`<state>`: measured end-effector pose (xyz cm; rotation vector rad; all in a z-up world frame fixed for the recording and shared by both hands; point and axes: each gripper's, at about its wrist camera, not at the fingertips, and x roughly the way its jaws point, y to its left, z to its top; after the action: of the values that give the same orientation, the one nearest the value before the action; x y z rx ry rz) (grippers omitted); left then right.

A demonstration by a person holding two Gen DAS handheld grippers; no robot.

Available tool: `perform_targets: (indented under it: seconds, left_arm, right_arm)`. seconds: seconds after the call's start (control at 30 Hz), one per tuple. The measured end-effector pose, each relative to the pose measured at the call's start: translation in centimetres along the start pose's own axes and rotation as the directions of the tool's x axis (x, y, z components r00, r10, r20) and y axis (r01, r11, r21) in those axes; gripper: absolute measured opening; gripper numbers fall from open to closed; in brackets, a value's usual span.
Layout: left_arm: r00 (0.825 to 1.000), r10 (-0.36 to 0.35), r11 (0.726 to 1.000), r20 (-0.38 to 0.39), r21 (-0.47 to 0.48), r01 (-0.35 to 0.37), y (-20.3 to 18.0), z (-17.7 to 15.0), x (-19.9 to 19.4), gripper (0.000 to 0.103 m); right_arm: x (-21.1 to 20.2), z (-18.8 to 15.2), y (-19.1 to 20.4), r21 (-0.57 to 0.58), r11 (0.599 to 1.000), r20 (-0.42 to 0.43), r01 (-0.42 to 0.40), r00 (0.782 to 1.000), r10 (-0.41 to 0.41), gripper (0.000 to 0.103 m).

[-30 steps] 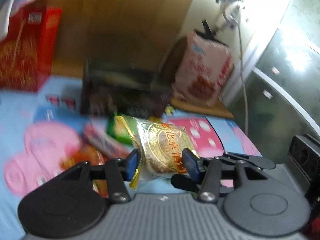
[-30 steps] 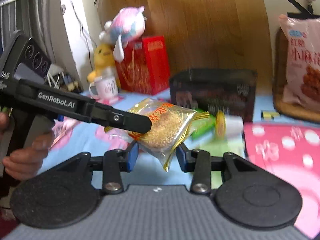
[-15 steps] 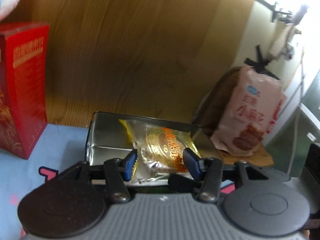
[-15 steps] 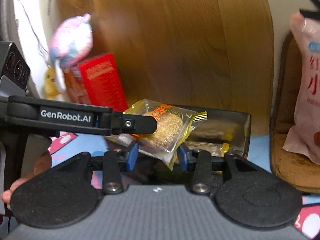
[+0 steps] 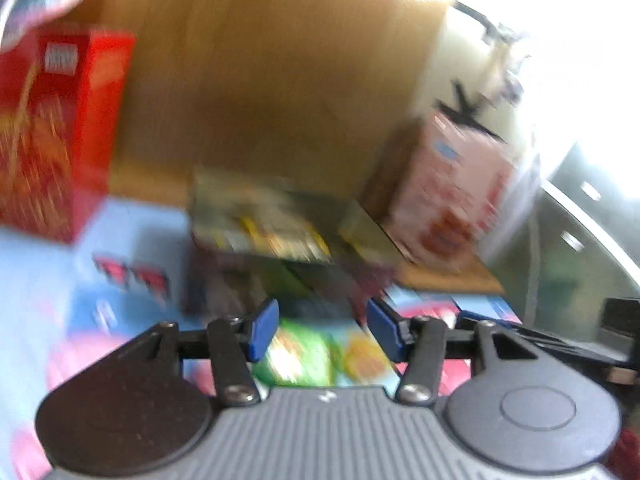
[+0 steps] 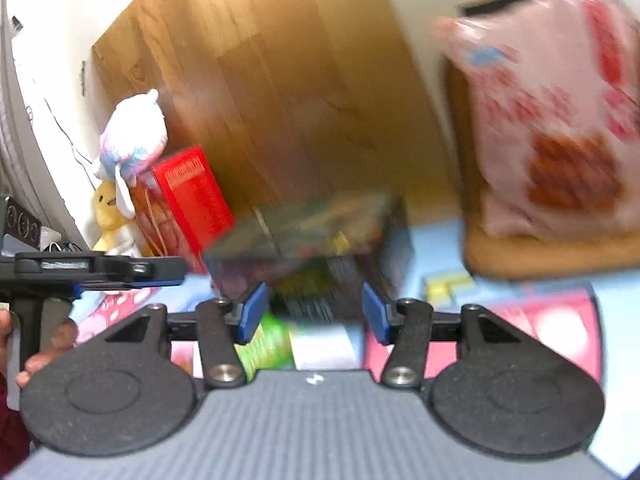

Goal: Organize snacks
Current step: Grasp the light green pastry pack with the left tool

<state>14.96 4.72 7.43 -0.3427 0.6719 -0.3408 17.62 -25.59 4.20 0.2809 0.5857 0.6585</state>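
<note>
Both views are blurred by motion. A dark metal tin (image 5: 264, 232) stands on the blue cloth with yellow snack packets lying inside; it also shows in the right wrist view (image 6: 316, 232). My left gripper (image 5: 322, 330) is open and empty, low in front of the tin, over a green snack packet (image 5: 296, 354). My right gripper (image 6: 314, 314) is open and empty, also in front of the tin, with the green packet (image 6: 268, 346) and a white one (image 6: 324, 348) below it. The left gripper body (image 6: 100, 270) shows at the left of the right wrist view.
A red box (image 5: 60, 132) stands at the back left, with plush toys (image 6: 132, 140) beside it. A large pink snack bag (image 6: 556, 128) leans on a brown mat (image 6: 540, 256) at the back right. A wooden board (image 5: 260, 80) backs the table. A pink patterned mat (image 6: 552, 324) lies at the right.
The gold snack packet held over the tin by both grippers is out of the jaws and lies in the tin. Both grippers have opened and pulled back and down.
</note>
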Motion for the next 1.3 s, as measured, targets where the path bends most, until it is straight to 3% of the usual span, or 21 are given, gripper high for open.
perform_targets:
  seconds: [0.17, 0.33, 0.47, 0.53, 0.6, 0.73, 0.83, 0.9, 1.03, 1.13, 1.2, 1.3]
  left_arm:
    - [0.980, -0.135, 0.991, -0.143, -0.015, 0.135, -2.7, -5.3, 0.6, 0.051]
    - [0.957, -0.175, 0.984, -0.231, -0.049, 0.168, -4.6, -8.6, 2.1, 0.051]
    - [0.948, -0.180, 0.984, -0.263, -0.048, 0.174, -5.5, -10.2, 2.2, 0.045]
    - [0.945, -0.192, 0.981, -0.263, -0.053, 0.185, -5.4, -10.6, 1.6, 0.033]
    - [0.955, -0.173, 0.985, -0.242, -0.048, 0.166, -5.2, -10.8, 0.7, 0.033]
    - [0.974, -0.140, 0.989, -0.180, -0.075, 0.129, -3.7, -10.5, -1.5, 0.034]
    - [0.986, -0.118, 0.988, -0.114, -0.113, 0.105, -1.8, -10.2, -3.6, 0.035]
    - [0.992, -0.102, 0.986, -0.080, -0.142, 0.089, -0.3, -10.4, -5.2, 0.038]
    - [0.996, -0.084, 0.974, -0.029, -0.216, 0.076, 2.6, -11.2, -8.5, 0.051]
    - [0.998, -0.059, 0.961, -0.006, -0.270, 0.056, 4.6, -11.8, -10.5, 0.052]
    - [0.999, -0.031, 0.957, 0.007, -0.289, 0.032, 5.6, -12.1, -11.5, 0.052]
    - [1.000, -0.019, 0.951, 0.015, -0.307, 0.023, 6.5, -12.2, -12.2, 0.052]
  right_arm:
    - [-3.7, -5.6, -1.5, 0.133, 0.990, -0.075, 0.040, 0.997, -0.030, 0.056]
    - [-6.0, -8.7, -1.6, 0.244, 0.970, -0.060, 0.010, 0.998, 0.005, 0.056]
    - [-6.9, -9.5, -0.4, 0.267, 0.963, -0.059, -0.033, 0.997, 0.050, 0.054]
    - [-7.1, -10.0, 0.7, 0.247, 0.967, -0.076, -0.057, 0.994, 0.078, 0.046]
    - [-6.9, -10.3, 2.4, 0.191, 0.980, -0.092, -0.049, 0.994, 0.067, 0.046]
    - [-6.0, -10.3, 5.2, 0.099, 0.992, -0.099, -0.077, 0.991, 0.087, 0.036]
    - [-4.9, -9.7, 8.5, -0.073, 0.994, -0.087, -0.078, 0.994, 0.072, 0.035]
    - [-4.1, -9.7, 11.2, -0.212, 0.972, -0.091, -0.097, 0.993, 0.079, 0.031]
    - [-2.7, -10.8, 15.7, -0.449, 0.879, -0.119, -0.161, 0.986, 0.119, 0.031]
    - [-1.3, -11.7, 17.5, -0.486, 0.827, -0.217, -0.281, 0.956, 0.197, 0.032]
    - [-0.5, -12.5, 18.5, -0.511, 0.800, -0.257, -0.315, 0.944, 0.207, 0.034]
    - [-0.2, -12.7, 18.7, -0.503, 0.800, -0.262, -0.327, 0.940, 0.219, 0.034]
